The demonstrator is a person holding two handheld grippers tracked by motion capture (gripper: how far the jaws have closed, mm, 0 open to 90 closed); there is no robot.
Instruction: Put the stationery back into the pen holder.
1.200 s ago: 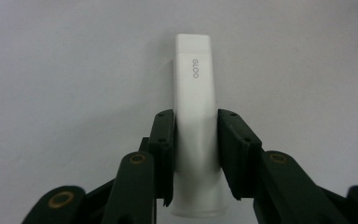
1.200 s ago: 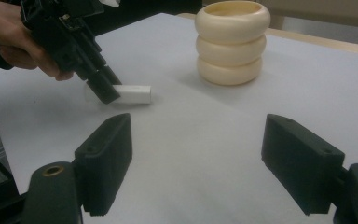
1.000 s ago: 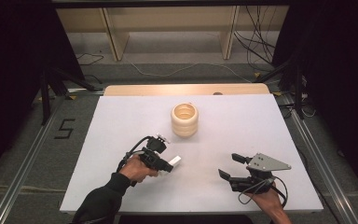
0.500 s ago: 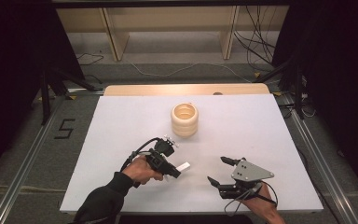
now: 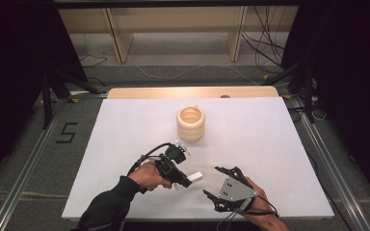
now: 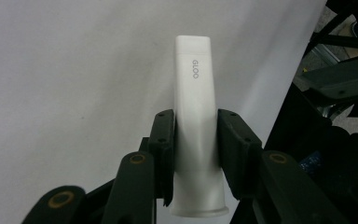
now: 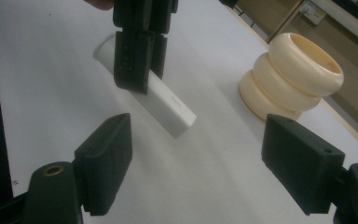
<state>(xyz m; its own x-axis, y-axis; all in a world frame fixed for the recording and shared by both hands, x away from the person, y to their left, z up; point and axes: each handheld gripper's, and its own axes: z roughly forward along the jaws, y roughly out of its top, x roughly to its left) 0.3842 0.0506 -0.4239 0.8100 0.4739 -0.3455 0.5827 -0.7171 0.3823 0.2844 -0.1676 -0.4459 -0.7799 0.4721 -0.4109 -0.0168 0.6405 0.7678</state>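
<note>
A white glue stick [image 6: 194, 88] marked GLOO is clamped between the pads of my left gripper [image 6: 195, 128], which is shut on its lower half. In the high view the left gripper [image 5: 185, 180] holds the glue stick [image 5: 196, 176] just above the white table, its free end pointing right. My right gripper [image 5: 212, 181] stands open close to the right of it, jaws facing the stick. In the right gripper view the right gripper [image 7: 200, 154] has wide jaws with nothing between them, and the glue stick [image 7: 168, 105] hangs tilted ahead in the left gripper [image 7: 137, 60].
A cream stack of rings [image 5: 191, 122] stands on the white table [image 5: 270, 144] behind both hands; it is the same stack of rings [image 7: 291, 77] at the upper right in the right gripper view. A wooden strip [image 5: 149, 92] runs along the far edge.
My right gripper has moved left across the table toward the glue stick. The left gripper has shifted slightly right with the stick still in it.
</note>
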